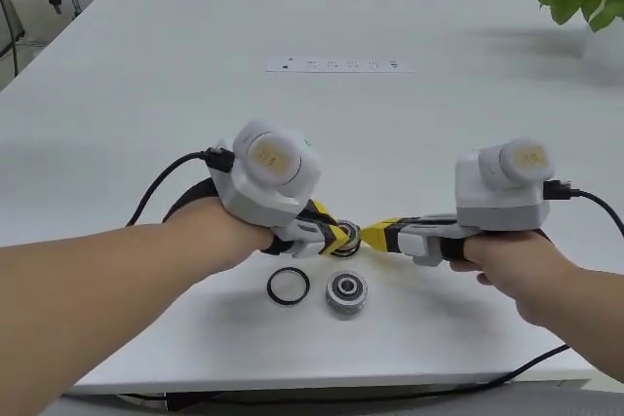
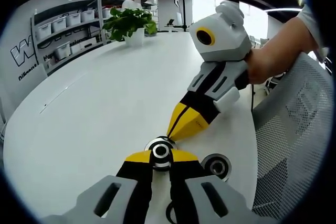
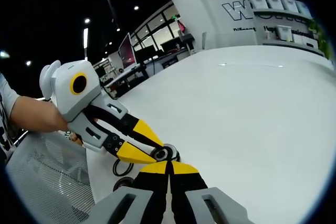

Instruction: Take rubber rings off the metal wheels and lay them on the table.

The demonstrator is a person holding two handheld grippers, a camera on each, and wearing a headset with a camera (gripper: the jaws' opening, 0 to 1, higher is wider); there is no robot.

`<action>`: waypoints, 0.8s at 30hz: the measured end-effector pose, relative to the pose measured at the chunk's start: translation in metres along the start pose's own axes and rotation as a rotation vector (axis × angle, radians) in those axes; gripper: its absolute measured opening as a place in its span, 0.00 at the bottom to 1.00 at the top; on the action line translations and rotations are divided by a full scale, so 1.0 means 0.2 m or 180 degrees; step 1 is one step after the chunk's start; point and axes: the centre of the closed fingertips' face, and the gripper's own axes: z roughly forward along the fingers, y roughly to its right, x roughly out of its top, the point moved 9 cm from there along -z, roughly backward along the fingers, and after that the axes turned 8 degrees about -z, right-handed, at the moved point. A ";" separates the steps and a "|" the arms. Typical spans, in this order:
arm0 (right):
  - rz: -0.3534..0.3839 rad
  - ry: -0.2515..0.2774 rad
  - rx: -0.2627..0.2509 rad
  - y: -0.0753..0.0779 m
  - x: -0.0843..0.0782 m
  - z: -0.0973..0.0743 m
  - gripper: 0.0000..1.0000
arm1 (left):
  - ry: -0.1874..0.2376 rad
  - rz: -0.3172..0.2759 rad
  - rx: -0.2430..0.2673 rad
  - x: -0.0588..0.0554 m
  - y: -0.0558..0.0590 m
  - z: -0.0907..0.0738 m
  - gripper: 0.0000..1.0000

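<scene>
Starting with the head view, we see the left gripper (image 1: 334,235) and the right gripper (image 1: 370,234) meeting tip to tip above the near part of the table (image 1: 195,94), with the held wheel (image 1: 347,239) between them. A loose ring (image 1: 288,285) lies flat on the table just nearer to us, and a second wheel (image 1: 347,291) sits just right of it (whether that one wears rubber we cannot tell). This view gives us the layout, so we know where a freed ring could go: on bare table beside the loose ring.

Turning to the left gripper view, we get the grip close up. The left jaws are closed on the held wheel from either side, its face turned toward the camera. The right gripper reaches in from the right, its jaws drawn to a point at the wheel's far rim.

In the right gripper view, the right jaws stand pressed together with barely a seam between them, tips at the wheel's edge; whether they pinch the rubber we cannot tell. To do this step well, we judge the left should clamp the wheel steady while the right catches just the ring's lip and peels it outward and around, so the wheel does not twist free.
</scene>
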 end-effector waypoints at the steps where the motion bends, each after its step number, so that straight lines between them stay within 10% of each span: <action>1: 0.0004 0.0005 0.0000 0.00 0.00 0.00 0.00 | 0.0000 0.0001 0.0003 0.00 0.00 0.00 0.06; 24: -0.0105 0.0095 0.0126 -0.03 0.03 0.02 0.00 | -0.0012 0.0012 0.0017 0.00 0.01 0.00 0.06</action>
